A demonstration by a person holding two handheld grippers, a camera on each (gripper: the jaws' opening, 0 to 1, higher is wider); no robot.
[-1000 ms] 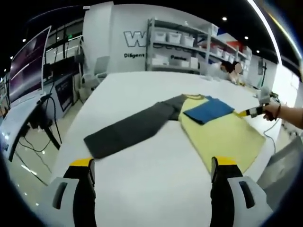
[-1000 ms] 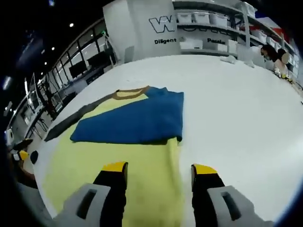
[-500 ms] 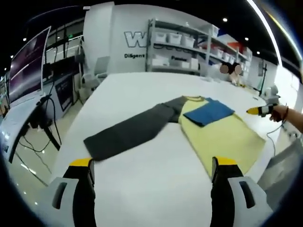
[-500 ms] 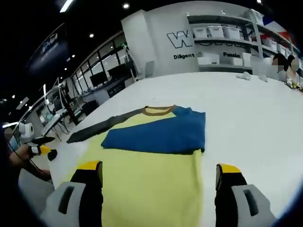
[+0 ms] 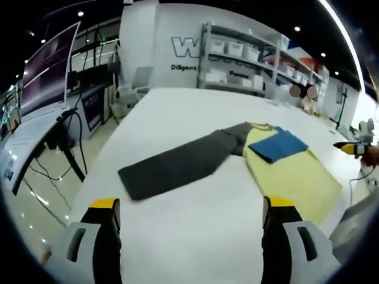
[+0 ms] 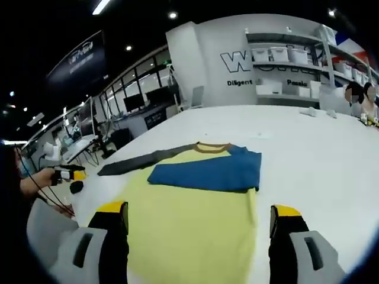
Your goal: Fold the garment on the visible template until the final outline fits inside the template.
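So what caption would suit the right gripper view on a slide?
Open right gripper above a yellow shirt, its blue sleeve folded across, its grey sleeve outstretched.

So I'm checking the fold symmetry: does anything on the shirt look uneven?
Yes. The blue sleeve is folded across the yellow body, but the grey sleeve lies stretched out flat on the white table, unfolded.

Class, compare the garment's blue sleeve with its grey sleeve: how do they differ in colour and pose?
The blue sleeve is folded in over the yellow body; the grey sleeve is stretched out flat on the white table. Blue versus dark grey. Both join the same shirt near its collar.
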